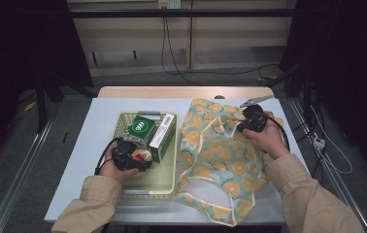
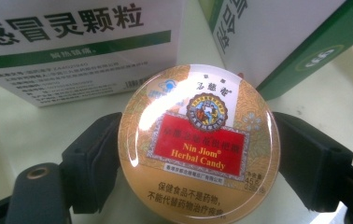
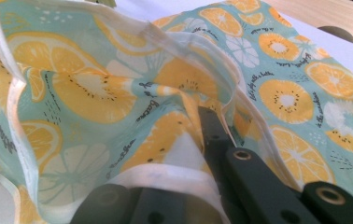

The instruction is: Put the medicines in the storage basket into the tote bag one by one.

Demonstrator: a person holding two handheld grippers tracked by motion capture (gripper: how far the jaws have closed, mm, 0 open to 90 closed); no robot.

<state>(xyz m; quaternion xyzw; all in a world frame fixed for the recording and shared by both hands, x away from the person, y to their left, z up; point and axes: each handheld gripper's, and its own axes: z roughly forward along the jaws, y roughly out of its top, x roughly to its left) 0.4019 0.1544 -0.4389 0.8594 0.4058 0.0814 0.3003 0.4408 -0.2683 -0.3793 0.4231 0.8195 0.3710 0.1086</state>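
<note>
Left gripper (image 1: 140, 158) is down inside the pale yellow-green basket (image 1: 164, 182), at its near left part. Its two black jaws stand on either side of a round candy tin (image 2: 198, 144) with a gold and red lid. In the left gripper view both pads sit against the tin's rim, left and right; jaws spread wide but pinching the tin. The tin lies flat, lid up.

Just behind the tin, in the same basket, two white-and-green medicine boxes crowd the far side. The one at the left in the left gripper view, box A (image 2: 79, 44), lies with its printed face toward the camera. The other, box B (image 2: 282, 39), is tilted and stands to the right, its green edge near the right jaw. Both are close to the tin; touching or not, cannot tell. In the high view a box with a green top (image 1: 141, 128) and a longer box (image 1: 163, 131) leaning beside it fill the basket's middle.

Right gripper (image 1: 249, 121) rests on a cloth bag (image 1: 220, 160) printed with orange slices, lying crumpled on the white table cover (image 1: 84, 160) right of the basket. Its jaws are pressed together on a fold of the bag's white-hemmed edge (image 3: 174, 175), holding it raised.
</note>
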